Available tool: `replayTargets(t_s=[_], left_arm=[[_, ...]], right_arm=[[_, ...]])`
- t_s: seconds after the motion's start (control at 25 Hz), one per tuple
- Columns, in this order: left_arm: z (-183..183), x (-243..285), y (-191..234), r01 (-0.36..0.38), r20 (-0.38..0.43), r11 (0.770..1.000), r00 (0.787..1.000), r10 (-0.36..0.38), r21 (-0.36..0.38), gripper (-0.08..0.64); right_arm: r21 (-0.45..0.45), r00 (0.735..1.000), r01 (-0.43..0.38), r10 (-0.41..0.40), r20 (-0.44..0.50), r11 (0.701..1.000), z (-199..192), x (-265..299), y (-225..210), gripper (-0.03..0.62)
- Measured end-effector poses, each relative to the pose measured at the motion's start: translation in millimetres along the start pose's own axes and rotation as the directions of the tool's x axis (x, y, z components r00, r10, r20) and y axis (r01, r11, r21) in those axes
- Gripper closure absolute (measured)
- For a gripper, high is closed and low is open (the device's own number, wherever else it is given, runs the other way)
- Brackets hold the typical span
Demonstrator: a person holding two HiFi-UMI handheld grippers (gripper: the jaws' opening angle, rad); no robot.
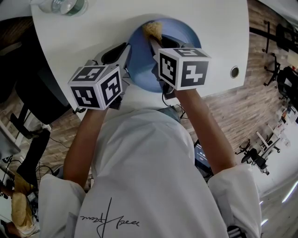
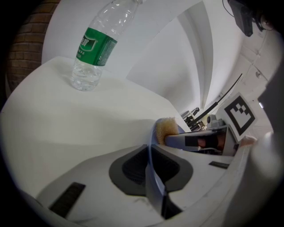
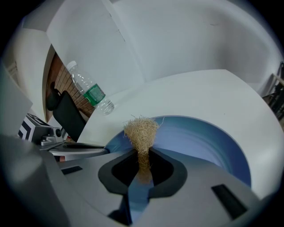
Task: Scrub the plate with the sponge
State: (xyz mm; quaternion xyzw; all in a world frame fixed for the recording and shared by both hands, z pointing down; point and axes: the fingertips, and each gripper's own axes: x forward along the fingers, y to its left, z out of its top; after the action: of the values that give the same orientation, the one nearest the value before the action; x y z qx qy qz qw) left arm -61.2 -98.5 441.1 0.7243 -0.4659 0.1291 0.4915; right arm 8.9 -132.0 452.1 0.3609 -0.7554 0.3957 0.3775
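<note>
A blue plate (image 1: 186,37) lies on the white round table (image 1: 84,32) in the head view. My left gripper (image 1: 126,56) is shut on the plate's left rim; the thin blue rim (image 2: 149,155) runs edge-on between its jaws. My right gripper (image 1: 156,44) reaches over the plate and is shut on a tan fibrous sponge (image 1: 153,29). In the right gripper view the sponge (image 3: 141,131) sticks out past the jaws above the plate (image 3: 208,142). In the left gripper view the sponge (image 2: 167,127) shows beyond the rim, with the right gripper (image 2: 197,141) behind it.
A clear water bottle with a green label (image 2: 95,46) stands at the far side of the table, also seen as the bottle (image 3: 91,93) and the bottle (image 1: 63,5). A round cable hole (image 1: 234,71) sits near the table's right edge. Office chairs (image 1: 274,69) stand on the wood floor.
</note>
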Motion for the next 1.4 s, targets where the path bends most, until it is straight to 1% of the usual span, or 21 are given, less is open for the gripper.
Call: replayTargets(t_s=[0.2, 0.44, 0.64, 0.92, 1.16, 1.4], left_arm=[[2, 1, 0, -0.005, 0.004, 1.000, 1.000, 0.005, -0.009, 0.532], [1, 2, 1, -0.006, 0.012, 0.999, 1.000, 0.006, -0.039, 0.531], [1, -1, 4, -0.013, 0.015, 0.999, 1.000, 0.013, -0.045, 0.529], [2, 0, 2, -0.009, 0.016, 0.999, 1.000, 0.010, -0.053, 0.531], [2, -1, 3, -0.009, 0.018, 0.998, 1.000, 0.010, -0.058, 0.529], [2, 0, 3, -0.008, 0.018, 0.998, 1.000, 0.009, -0.061, 0.529]], right_arm=[[-0.001, 1.000, -0.023, 0.023, -0.008, 1.000, -6, 1, 11, 0.552], [-0.003, 0.999, -0.043, 0.043, -0.024, 0.999, -15, 2, 21, 0.552], [0.048, 0.995, -0.092, 0.093, -0.032, 0.995, -24, 4, 37, 0.552], [0.067, 0.991, -0.126, 0.129, -0.037, 0.990, -33, 3, 47, 0.552], [0.135, 0.986, -0.158, 0.165, -0.038, 0.978, -37, 4, 51, 0.552], [0.175, 0.982, -0.178, 0.187, -0.035, 0.968, -40, 3, 53, 0.552]])
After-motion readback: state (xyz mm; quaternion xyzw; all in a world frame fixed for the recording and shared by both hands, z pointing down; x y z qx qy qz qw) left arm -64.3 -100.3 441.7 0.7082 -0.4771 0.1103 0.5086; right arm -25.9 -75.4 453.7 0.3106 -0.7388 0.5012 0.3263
